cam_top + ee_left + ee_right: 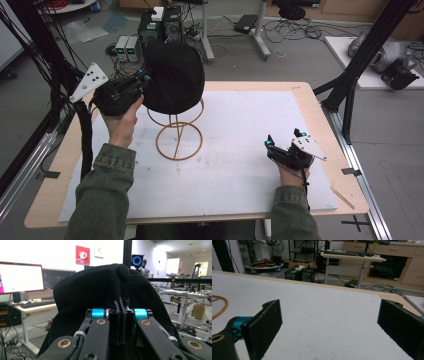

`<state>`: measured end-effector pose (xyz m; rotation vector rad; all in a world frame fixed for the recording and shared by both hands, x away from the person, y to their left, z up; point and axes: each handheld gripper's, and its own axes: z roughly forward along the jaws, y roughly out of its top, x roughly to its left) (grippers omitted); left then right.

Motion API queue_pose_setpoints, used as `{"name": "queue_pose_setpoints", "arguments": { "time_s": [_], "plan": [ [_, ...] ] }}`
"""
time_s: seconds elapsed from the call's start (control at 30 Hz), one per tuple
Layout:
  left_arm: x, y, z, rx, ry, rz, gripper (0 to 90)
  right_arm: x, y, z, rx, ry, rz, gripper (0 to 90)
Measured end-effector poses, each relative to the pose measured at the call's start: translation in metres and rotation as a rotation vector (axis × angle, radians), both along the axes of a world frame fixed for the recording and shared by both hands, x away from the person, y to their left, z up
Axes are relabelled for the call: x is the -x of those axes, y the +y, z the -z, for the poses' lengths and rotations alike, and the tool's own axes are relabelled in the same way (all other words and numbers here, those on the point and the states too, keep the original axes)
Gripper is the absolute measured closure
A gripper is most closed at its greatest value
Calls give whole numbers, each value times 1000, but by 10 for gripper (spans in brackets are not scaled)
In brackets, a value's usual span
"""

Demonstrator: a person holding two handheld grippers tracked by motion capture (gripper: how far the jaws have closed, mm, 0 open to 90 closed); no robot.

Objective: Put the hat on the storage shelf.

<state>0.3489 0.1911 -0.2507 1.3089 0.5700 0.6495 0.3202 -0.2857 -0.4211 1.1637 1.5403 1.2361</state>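
Pinching black hat (172, 77) over wire stand (177, 137), left tool (119, 315) clamped

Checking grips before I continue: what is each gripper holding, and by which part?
The left gripper is shut on a fold of fabric at the edge of the black hat, over the wire stand. The right gripper is open and holds nothing.

1. A lab or workshop: black metal frame (362, 55) at the right of the high view.
2. Loose cables (295, 30) on the floor, upper right.
3. Monitor (21, 277) at left in the left gripper view.
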Motion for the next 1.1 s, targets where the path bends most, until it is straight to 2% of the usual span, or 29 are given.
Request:
{"name": "queue_pose_setpoints", "arguments": {
  "time_s": [0.1, 0.13, 0.17, 0.23, 0.37, 0.5, 0.6, 0.77, 0.93, 1.1],
  "plan": [
    [-4, 2, 1, -4, 27, 7, 876, 0, 0, 0, 5, -2, -3, 48],
    [-8, 3, 3, -4, 69, 10, 876, -1, 0, 0, 7, -1, -1, 48],
    [-8, 3, 3, -4, 69, 10, 876, 0, 1, 0, 3, 3, 1, 48],
    [-14, 3, 6, -9, 110, 14, 876, -1, 1, 0, 8, 1, -4, 48],
    [-18, 2, 9, -8, 138, 24, 876, -1, 2, 0, 8, 1, -7, 48],
    [-19, -1, 11, -39, 163, 27, 875, -2, 2, 0, 8, 1, -7, 48],
    [-21, -4, 14, -68, 196, 33, 875, -1, 2, 0, 8, -2, -5, 48],
    [-18, -6, 18, -83, 199, 39, 871, -1, 2, 0, 10, -5, 1, 48],
    [-18, -6, 19, -75, 207, 34, 866, -1, 1, -1, 6, -9, 4, 48],
    [-16, -7, 20, -75, 196, 25, 857, -1, 1, -1, 2, -10, 3, 48]
  ]
}}
